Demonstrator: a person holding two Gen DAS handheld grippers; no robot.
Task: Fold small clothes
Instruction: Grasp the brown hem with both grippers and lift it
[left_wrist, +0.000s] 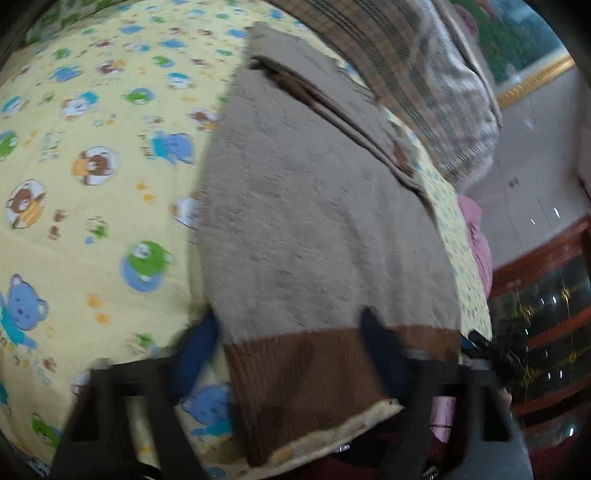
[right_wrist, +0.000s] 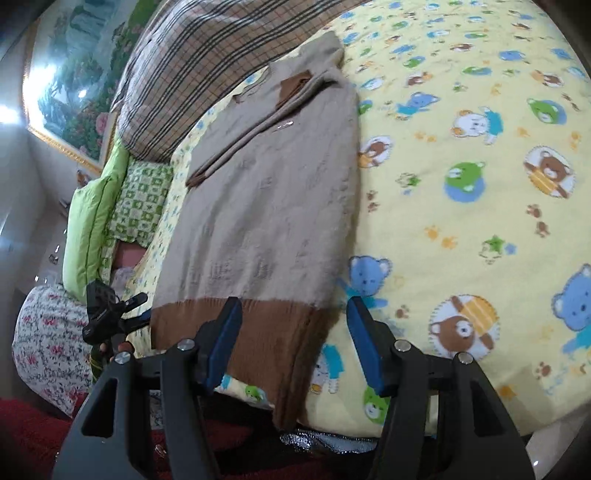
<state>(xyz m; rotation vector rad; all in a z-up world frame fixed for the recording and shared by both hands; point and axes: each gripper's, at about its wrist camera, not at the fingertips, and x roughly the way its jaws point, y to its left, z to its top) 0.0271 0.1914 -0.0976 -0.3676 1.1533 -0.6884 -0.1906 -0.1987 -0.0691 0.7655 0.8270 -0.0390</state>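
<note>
Beige knitted sweater with a brown ribbed hem (left_wrist: 314, 229) lies flat on a yellow fleece blanket printed with cartoon bears (left_wrist: 92, 177), its hem at the blanket's near edge and its sleeve folded across the chest. In the left wrist view the left hand-held gripper (left_wrist: 291, 354) sits over the brown hem with its blue-padded fingers (left_wrist: 195, 354) standing partly apart, one at the sweater's left edge, the other on the hem; the picture is blurred and whether the pads press the cloth cannot be told. A plaid brown and cream blanket (left_wrist: 424, 74) is bunched beyond the collar.

In the right wrist view the sweater (right_wrist: 266, 206) runs away from the camera. The right hand-held gripper (right_wrist: 295, 332) hovers at the hem's right corner, jaws moderately wide, nothing pinched: one blue pad (right_wrist: 225, 339) lies over the brown band, the other over the bear blanket (right_wrist: 461, 206). A lime green cushion (right_wrist: 88, 229) lies at the left, and the left hand-held gripper (right_wrist: 110, 310) shows small beside the hem.
</note>
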